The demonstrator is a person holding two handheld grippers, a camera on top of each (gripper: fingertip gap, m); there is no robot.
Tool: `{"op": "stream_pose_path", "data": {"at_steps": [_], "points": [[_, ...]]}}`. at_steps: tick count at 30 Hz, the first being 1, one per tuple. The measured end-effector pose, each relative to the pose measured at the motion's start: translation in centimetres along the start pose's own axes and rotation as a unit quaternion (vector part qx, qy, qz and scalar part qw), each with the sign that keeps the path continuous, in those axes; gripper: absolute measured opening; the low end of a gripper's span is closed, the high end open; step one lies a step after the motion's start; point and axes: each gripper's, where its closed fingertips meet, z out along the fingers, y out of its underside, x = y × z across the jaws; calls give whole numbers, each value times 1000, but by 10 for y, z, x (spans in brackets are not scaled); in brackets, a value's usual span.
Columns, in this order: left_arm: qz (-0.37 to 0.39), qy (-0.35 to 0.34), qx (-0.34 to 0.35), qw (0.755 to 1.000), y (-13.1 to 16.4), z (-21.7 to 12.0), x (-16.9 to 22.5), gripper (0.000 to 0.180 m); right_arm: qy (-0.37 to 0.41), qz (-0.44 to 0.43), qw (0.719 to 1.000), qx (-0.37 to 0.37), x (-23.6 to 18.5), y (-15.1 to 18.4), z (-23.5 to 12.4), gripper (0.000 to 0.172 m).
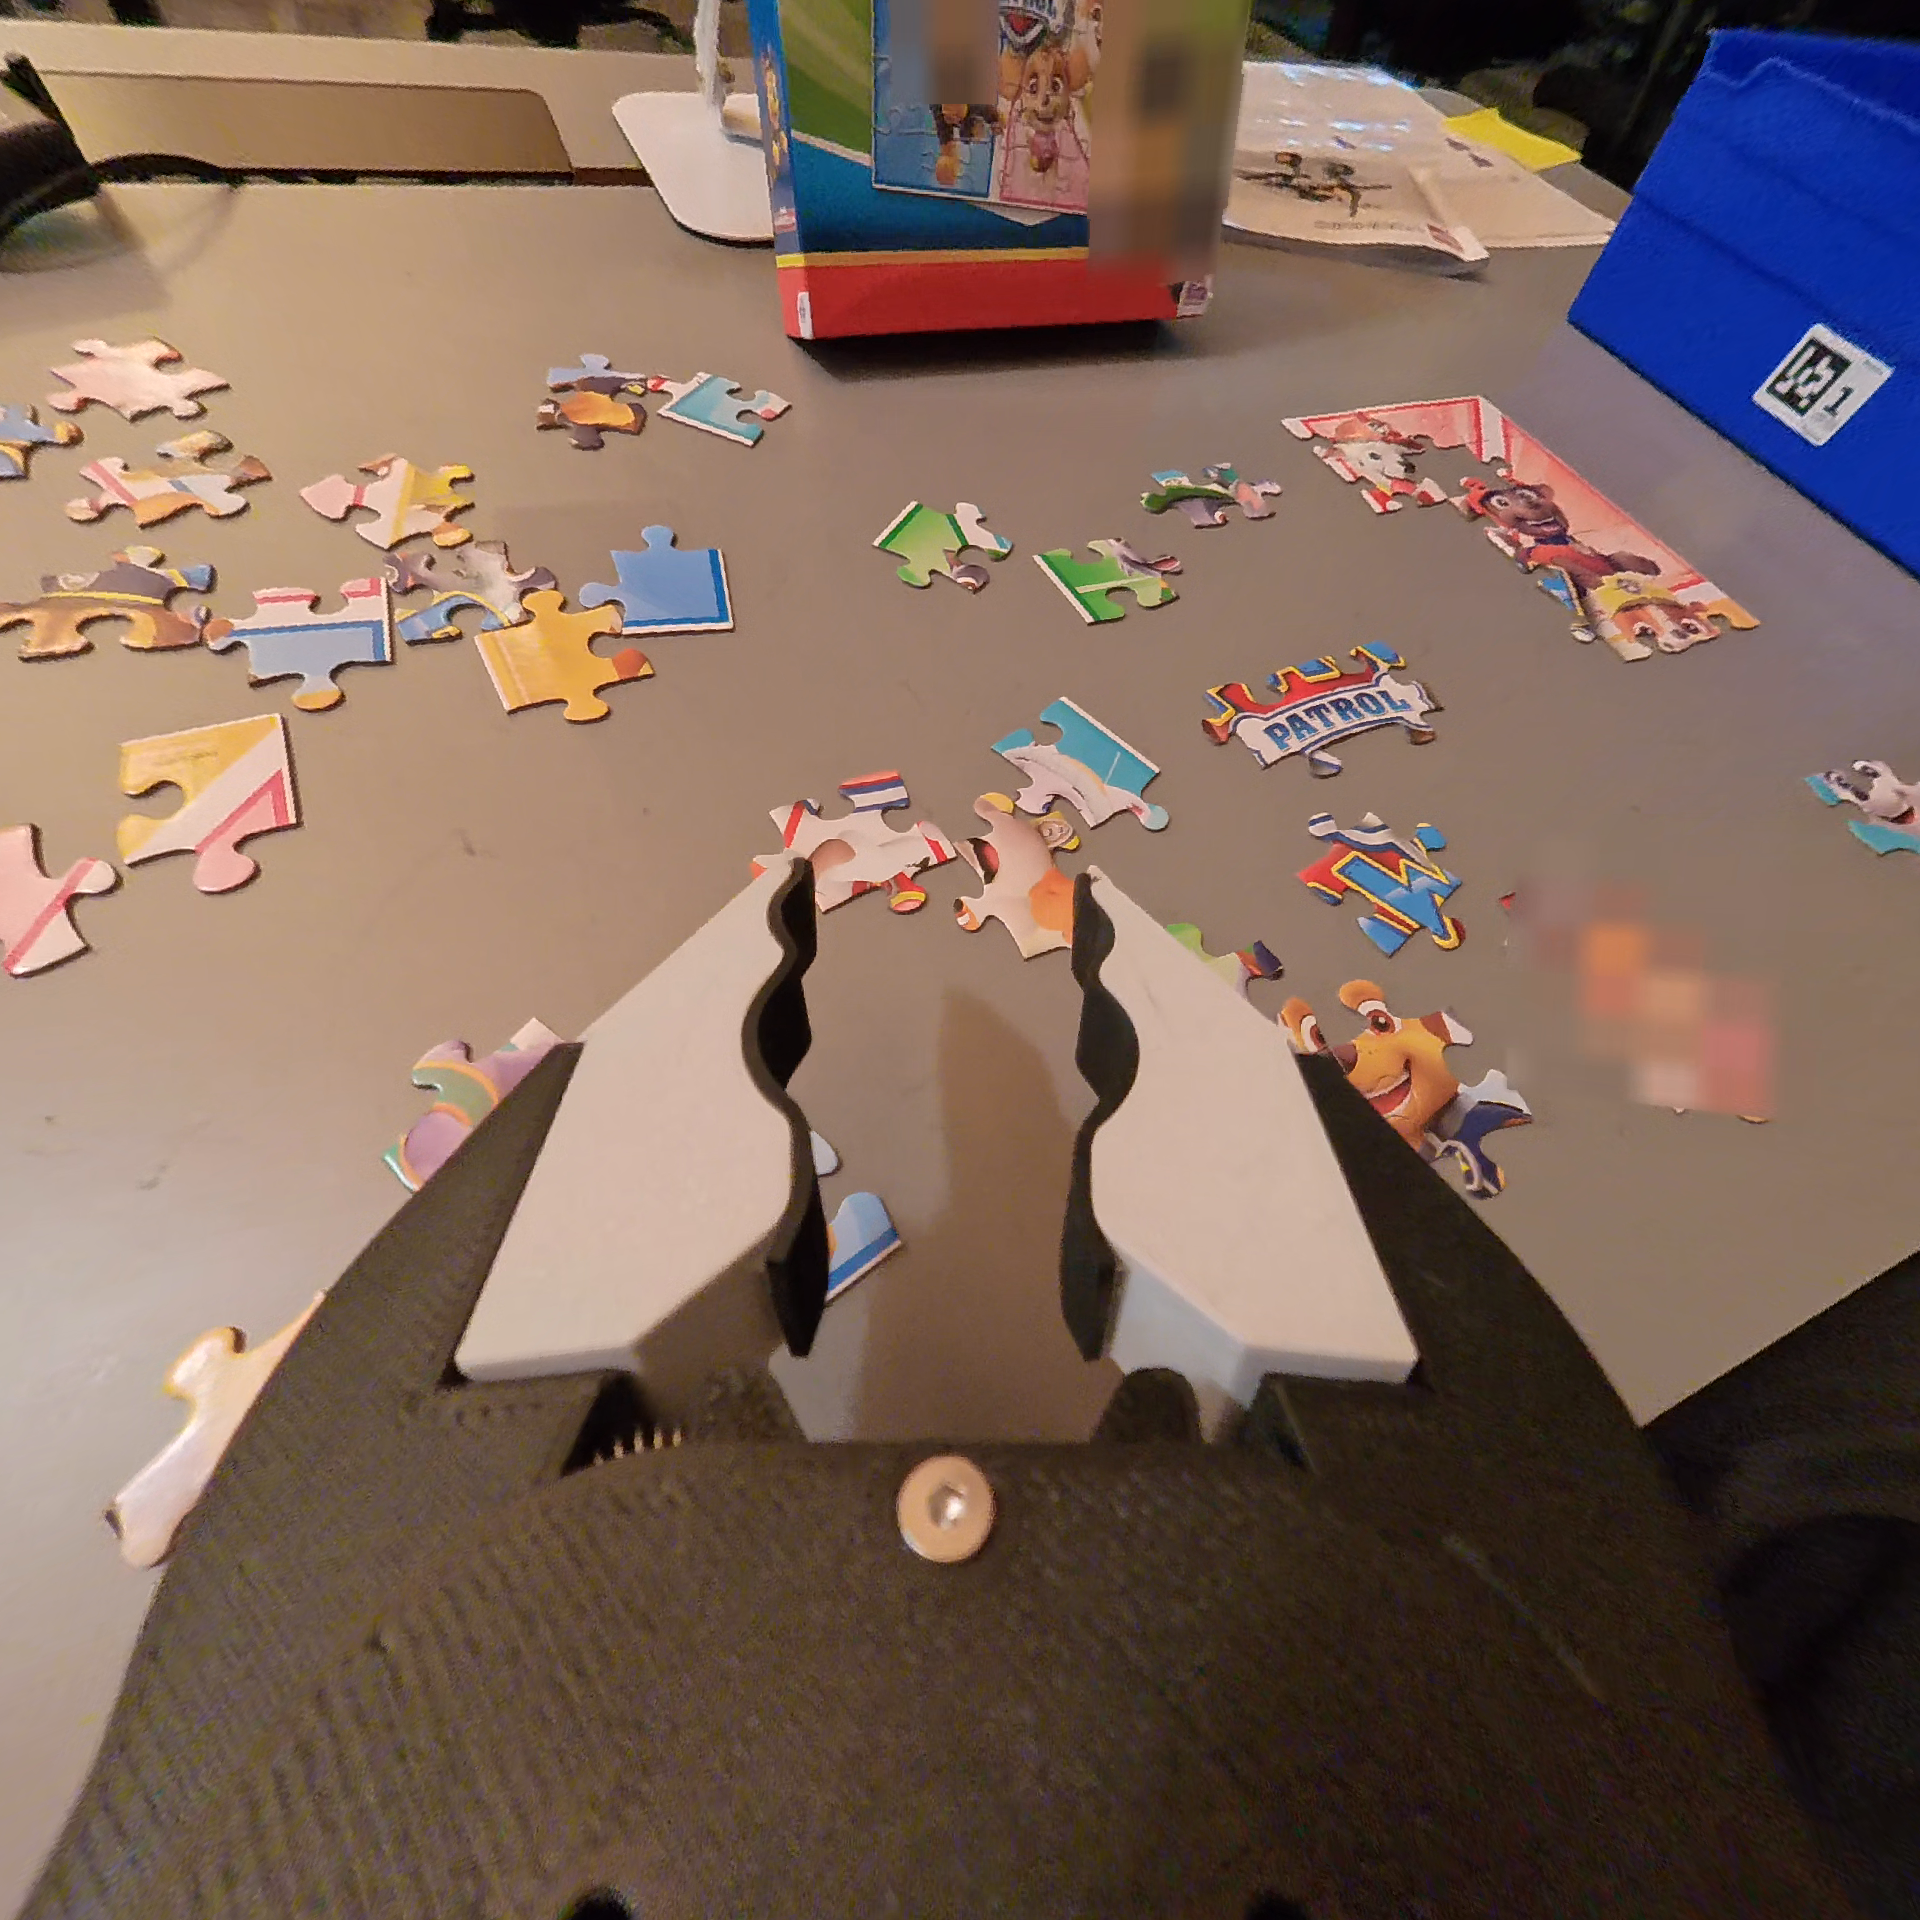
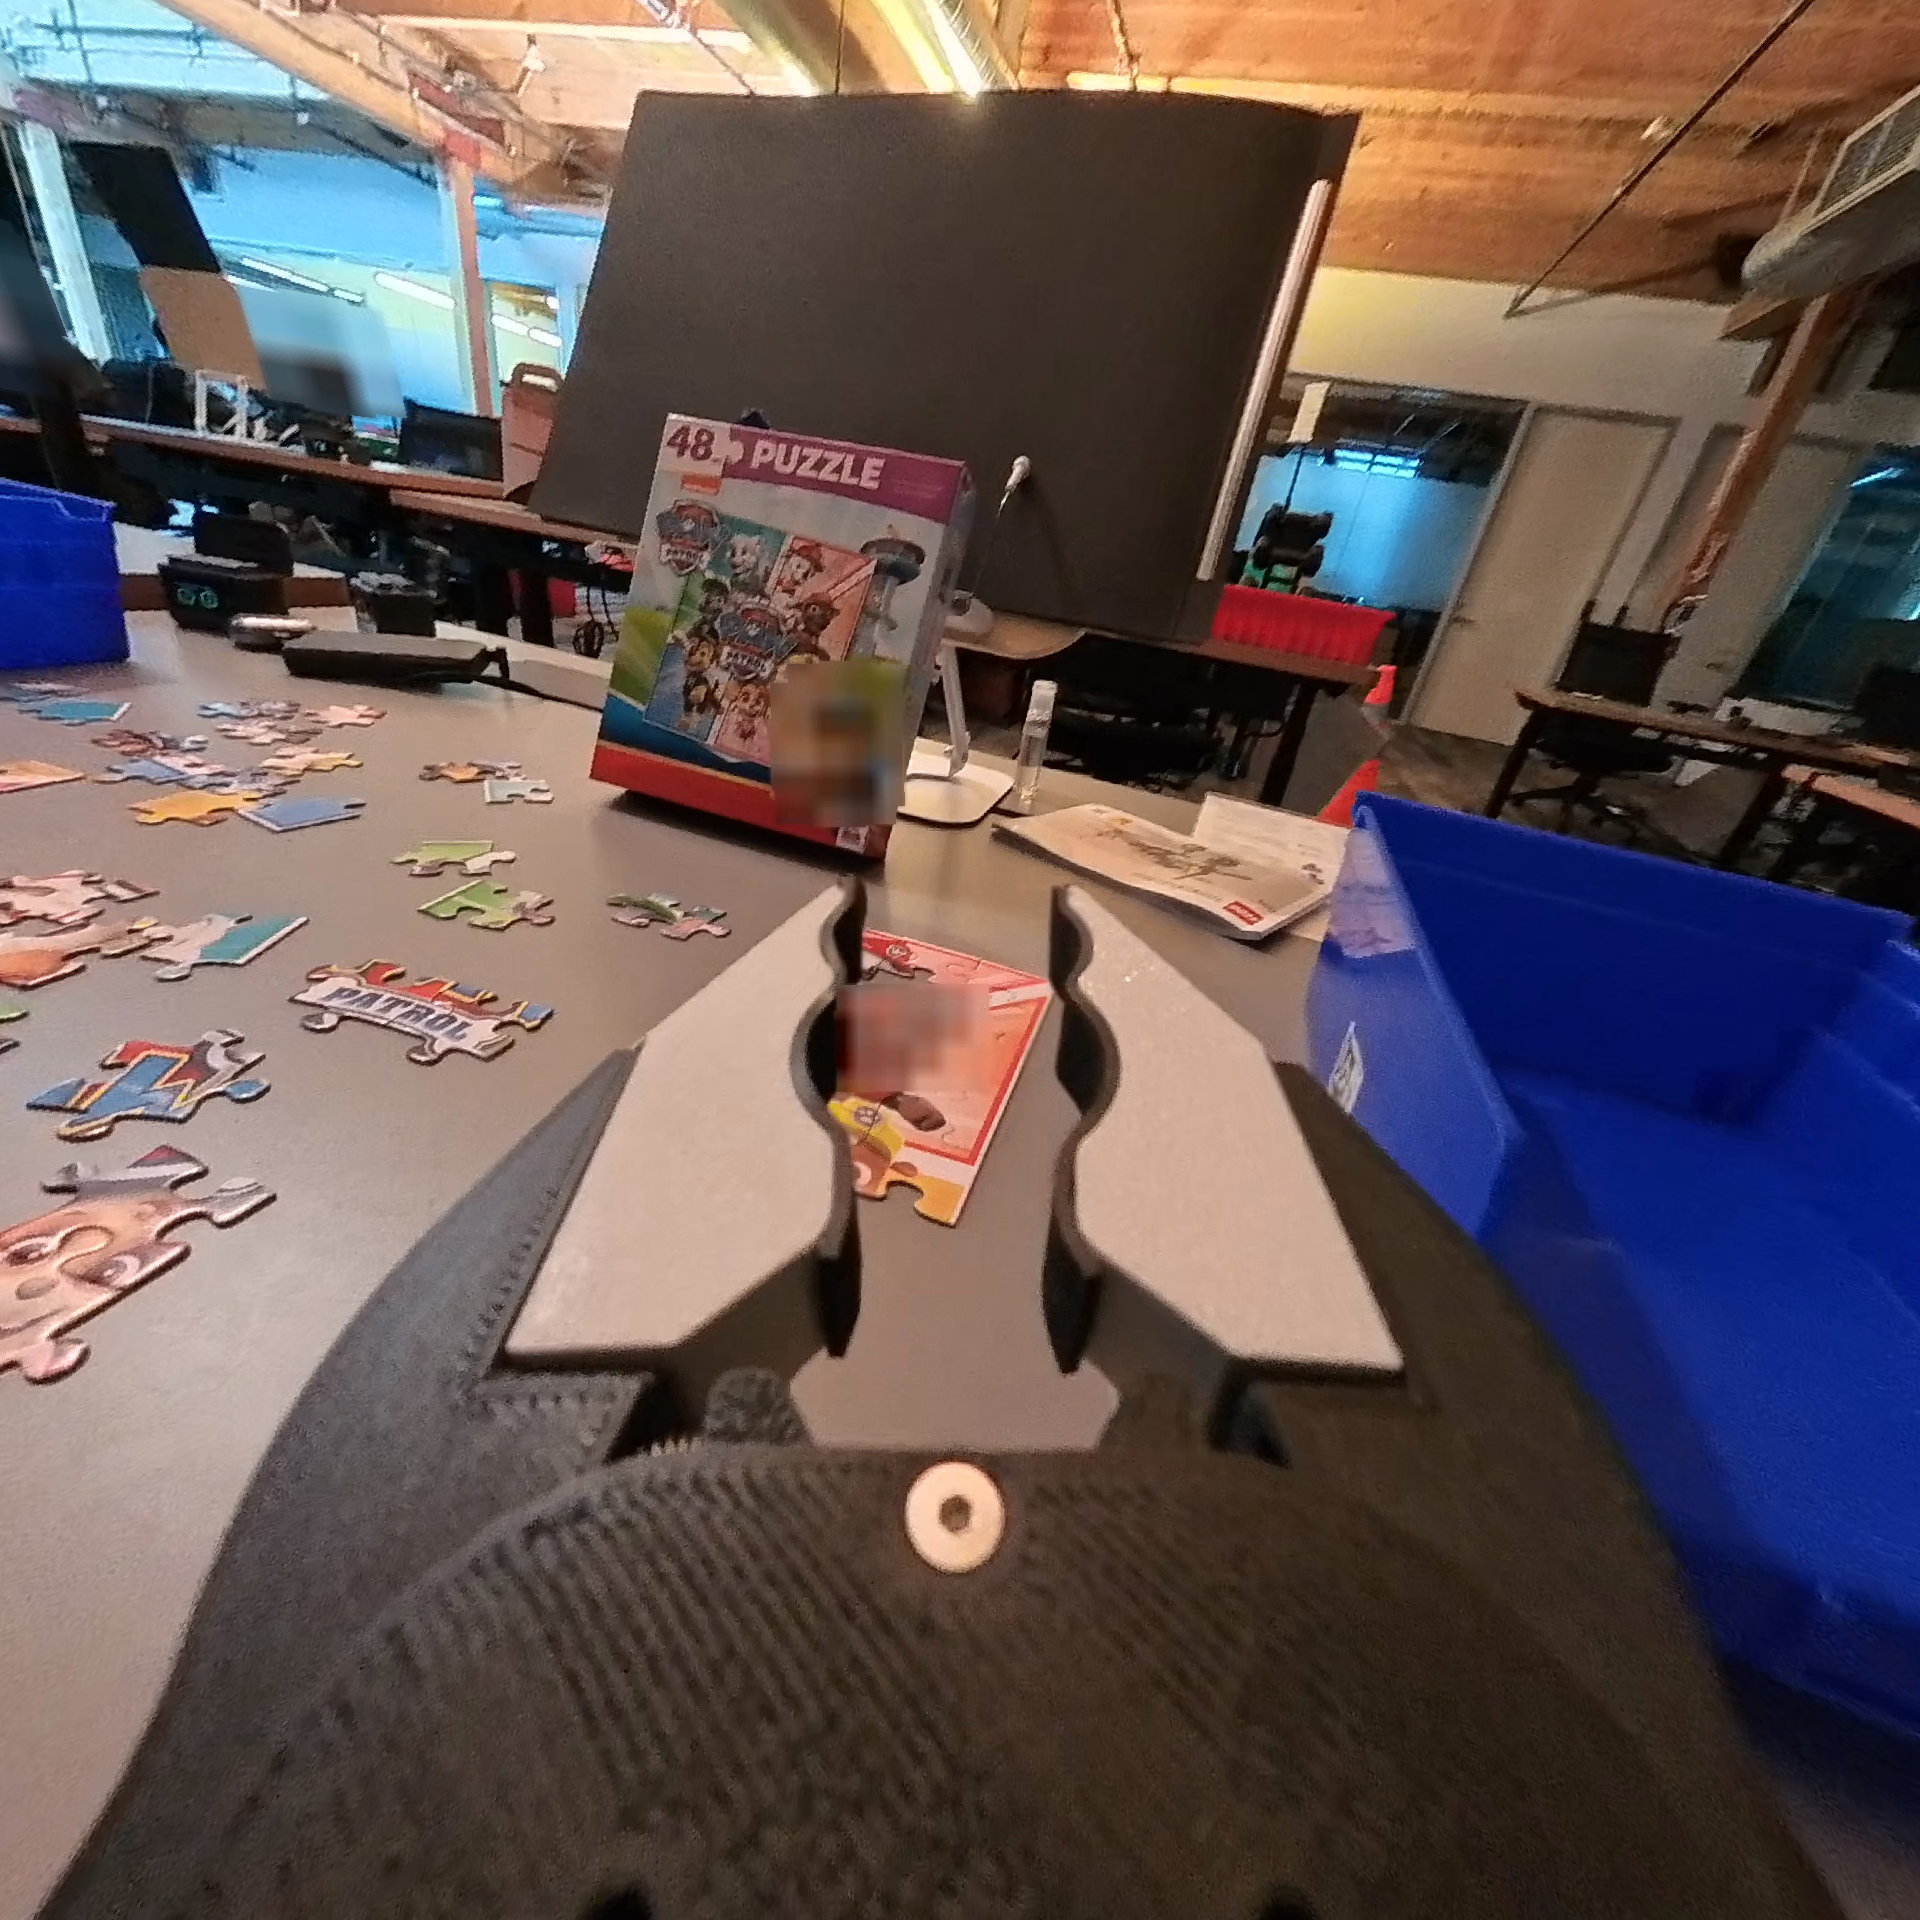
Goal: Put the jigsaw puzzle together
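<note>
Loose jigsaw pieces lie scattered over a grey table [image 1: 644, 935]. My left gripper [image 1: 940, 878] is open and empty, low over the table. Just past its tips lie a white, red and blue piece [image 1: 862, 842] and a white and orange piece [image 1: 1023, 883]; neither is between the pads. My right gripper [image 2: 956, 899] is open and empty, above a joined red corner section of the puzzle [image 2: 977, 1060]. That section also shows in the left wrist view [image 1: 1507, 520].
The puzzle box [image 1: 966, 208] stands upright at the back of the table, also in the right wrist view [image 2: 779, 623]. A blue bin [image 2: 1662, 1143] sits to the right, a paper booklet [image 2: 1174, 862] behind it. Several loose pieces [image 1: 312, 623] cover the left side.
</note>
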Motion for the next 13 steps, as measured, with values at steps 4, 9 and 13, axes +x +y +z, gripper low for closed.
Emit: {"op": "stream_pose_path", "data": {"at_steps": [4, 9, 13], "points": [[10, -5, -2, 1000, 0, 0, 1, 48, 1, 9, 1000, 7, 2, -2, -1, 34], [-4, 0, 7, 1000, -2, -2, -1, 48, 3, 9, 1000, 12, 3, -3, -2, 34], [-24, 5, 23, 999, -5, -5, -4, 50, 9, 21, 999, 25, 7, -6, -5, 33]]}}
